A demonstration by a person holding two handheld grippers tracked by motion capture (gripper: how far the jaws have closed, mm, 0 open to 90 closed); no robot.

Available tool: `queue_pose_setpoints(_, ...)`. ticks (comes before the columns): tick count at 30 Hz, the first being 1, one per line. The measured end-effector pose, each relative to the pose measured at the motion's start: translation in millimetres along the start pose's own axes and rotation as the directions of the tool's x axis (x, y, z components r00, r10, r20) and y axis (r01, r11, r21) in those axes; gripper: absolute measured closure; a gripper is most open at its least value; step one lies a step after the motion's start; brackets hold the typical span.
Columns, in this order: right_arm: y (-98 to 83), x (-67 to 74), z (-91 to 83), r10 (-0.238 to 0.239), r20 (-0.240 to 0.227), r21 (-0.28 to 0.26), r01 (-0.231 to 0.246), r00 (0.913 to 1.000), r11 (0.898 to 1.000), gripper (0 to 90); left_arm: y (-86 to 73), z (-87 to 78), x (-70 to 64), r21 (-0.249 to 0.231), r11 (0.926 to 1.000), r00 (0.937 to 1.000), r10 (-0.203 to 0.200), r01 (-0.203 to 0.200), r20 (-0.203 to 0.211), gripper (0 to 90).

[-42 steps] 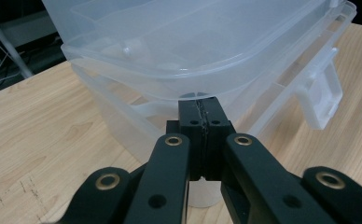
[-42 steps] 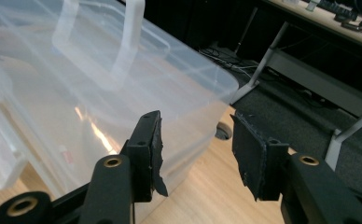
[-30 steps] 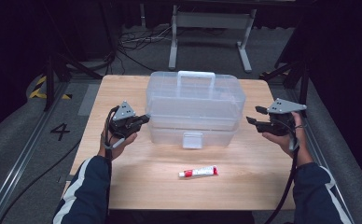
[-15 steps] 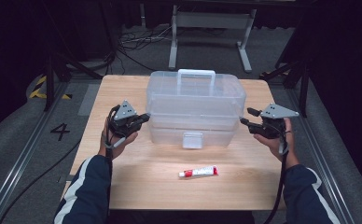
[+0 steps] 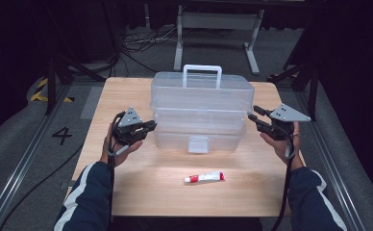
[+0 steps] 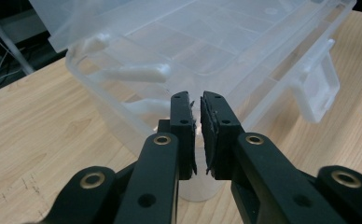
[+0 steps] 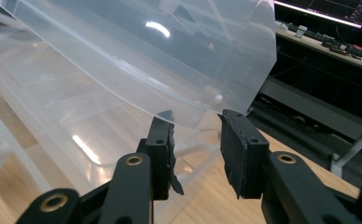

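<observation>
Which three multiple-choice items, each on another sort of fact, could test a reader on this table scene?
1. Where is the tube?
A. on the table, in front of the clear box
B. on the box's lid
C. behind the box

2. What colour is the box's handle?
A. red
B. white
C. black

3. How does the tube rest?
A. upright on its cap
B. leaning on the box
C. lying flat

Key: 1 A, it lies nearer the person than the box; 2 B, the handle looks white against the dark floor; 3 C, its whole length is on the wood.
</observation>
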State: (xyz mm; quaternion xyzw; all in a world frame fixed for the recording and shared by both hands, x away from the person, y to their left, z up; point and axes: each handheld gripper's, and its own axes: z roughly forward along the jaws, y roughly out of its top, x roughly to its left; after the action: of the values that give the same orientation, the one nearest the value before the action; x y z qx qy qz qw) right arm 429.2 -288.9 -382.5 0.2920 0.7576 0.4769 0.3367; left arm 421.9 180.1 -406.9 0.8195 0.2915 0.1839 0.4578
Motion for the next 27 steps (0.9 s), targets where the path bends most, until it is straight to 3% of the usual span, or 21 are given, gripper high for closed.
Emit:
queue_pose_setpoints(17,6.4,0.4,4.5,0.001,0.029,-0.025,0.000,0.9996,1.000,67.8,-2.1,3.1,-3.9,0.023,0.9996,0.9996,0.017,-0.017,0.024,82.5)
queue_pose_setpoints(27,11.0,0.4,6.2,-0.010,0.053,-0.044,0.012,0.9985,0.999,70.5,-1.0,5.1,-11.2,0.044,0.9978,0.9983,0.047,-0.049,0.035,79.3)
